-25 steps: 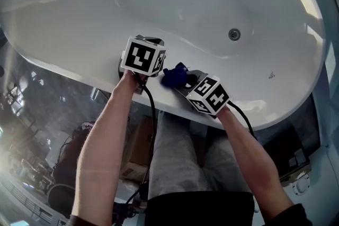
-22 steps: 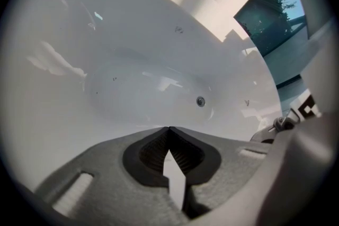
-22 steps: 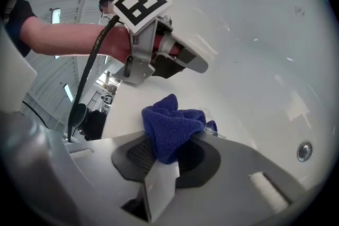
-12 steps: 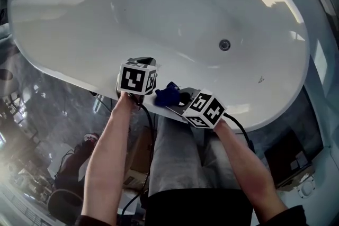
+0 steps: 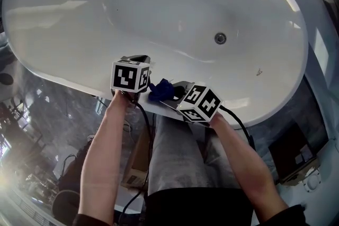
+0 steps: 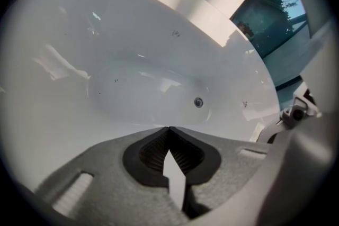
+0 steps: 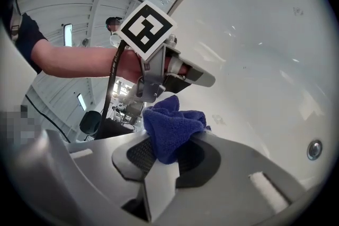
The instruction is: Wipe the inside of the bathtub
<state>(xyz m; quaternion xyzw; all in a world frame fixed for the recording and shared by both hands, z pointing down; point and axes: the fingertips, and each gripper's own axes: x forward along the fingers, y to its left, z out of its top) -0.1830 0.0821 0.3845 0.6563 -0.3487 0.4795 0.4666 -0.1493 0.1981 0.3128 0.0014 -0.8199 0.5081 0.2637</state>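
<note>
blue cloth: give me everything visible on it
The blue cloth is a small, deep blue rag with a looped, microfibre-like texture. It is bunched and folded, not spread out. The right gripper is shut on its lower part, and the rest puffs up past the jaws. In the head view it sits over the near rim of the white bathtub, close beside the left gripper, apparently not touching it. Contact with the rim cannot be told.
</note>
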